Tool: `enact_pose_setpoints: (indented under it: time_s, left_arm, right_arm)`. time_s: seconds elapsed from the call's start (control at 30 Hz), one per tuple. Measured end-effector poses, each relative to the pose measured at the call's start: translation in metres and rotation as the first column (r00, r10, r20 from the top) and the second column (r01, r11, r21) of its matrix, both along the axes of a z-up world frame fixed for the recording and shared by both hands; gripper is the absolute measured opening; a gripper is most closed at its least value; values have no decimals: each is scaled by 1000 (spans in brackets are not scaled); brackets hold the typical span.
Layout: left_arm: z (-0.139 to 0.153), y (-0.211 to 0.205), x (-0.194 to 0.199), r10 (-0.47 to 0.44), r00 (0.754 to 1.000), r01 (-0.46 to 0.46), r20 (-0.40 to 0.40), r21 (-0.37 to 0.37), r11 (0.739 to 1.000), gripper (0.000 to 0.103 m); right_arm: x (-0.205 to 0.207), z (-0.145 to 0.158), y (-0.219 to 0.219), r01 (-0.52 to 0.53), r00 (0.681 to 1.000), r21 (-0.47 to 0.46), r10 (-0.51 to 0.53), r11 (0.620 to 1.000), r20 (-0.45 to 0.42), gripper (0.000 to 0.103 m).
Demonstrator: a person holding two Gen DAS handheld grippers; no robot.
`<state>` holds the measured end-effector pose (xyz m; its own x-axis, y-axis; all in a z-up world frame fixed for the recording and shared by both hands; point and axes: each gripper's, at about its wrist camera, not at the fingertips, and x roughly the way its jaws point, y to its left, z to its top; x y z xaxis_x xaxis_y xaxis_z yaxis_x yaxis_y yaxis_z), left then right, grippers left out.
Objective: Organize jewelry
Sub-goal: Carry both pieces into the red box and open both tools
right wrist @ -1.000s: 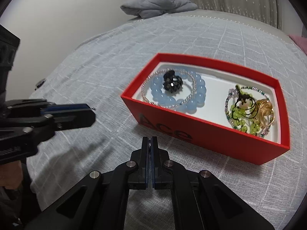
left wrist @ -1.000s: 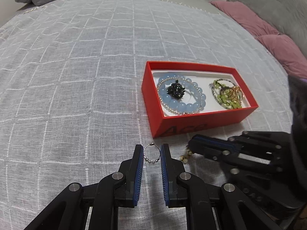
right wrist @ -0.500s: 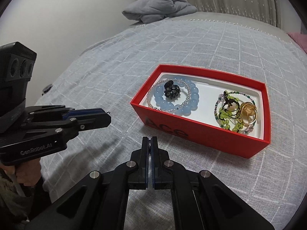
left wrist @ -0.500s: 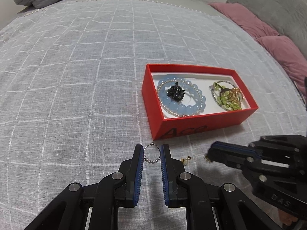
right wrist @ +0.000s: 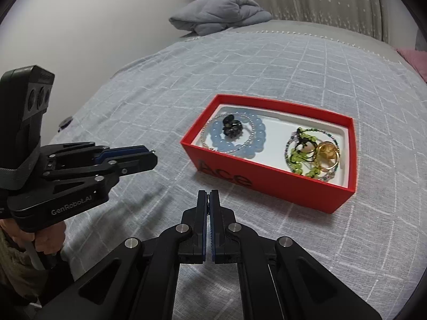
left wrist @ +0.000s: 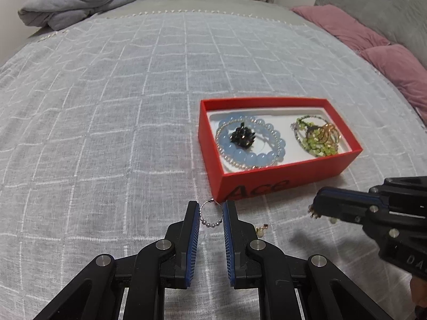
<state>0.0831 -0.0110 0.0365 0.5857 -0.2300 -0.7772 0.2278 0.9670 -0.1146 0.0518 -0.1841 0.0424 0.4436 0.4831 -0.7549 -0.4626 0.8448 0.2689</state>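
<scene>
A red box on the bed holds a blue bead bracelet, a black charm, green beads and gold rings. My left gripper is shut on a thin silver beaded ring, held above the cloth before the box's front left corner. My right gripper is shut on a small gold earring, raised in front of the box. Another small earring lies on the cloth.
A grey checked cloth covers the bed. A folded grey blanket lies at the far edge. Pink cushions and a grey backrest are at the right. A wall is at the left in the right wrist view.
My right gripper lifted off the cloth and drew back to the right with the gold earring. My left gripper rose slightly, still holding the silver ring.
</scene>
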Motion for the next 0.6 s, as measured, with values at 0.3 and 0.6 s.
enact_pose_setpoints:
  time_s: [0.3, 0.6]
  left_arm:
    - [20, -16, 16, -27, 999, 30, 40, -70, 997, 12]
    - [7, -43, 55, -77, 996, 73, -38, -85, 994, 12]
  right_arm:
    - [10, 26, -41, 91, 994, 66, -94, 994, 49, 1]
    - [37, 26, -87, 226, 974, 139, -228, 964, -4, 1]
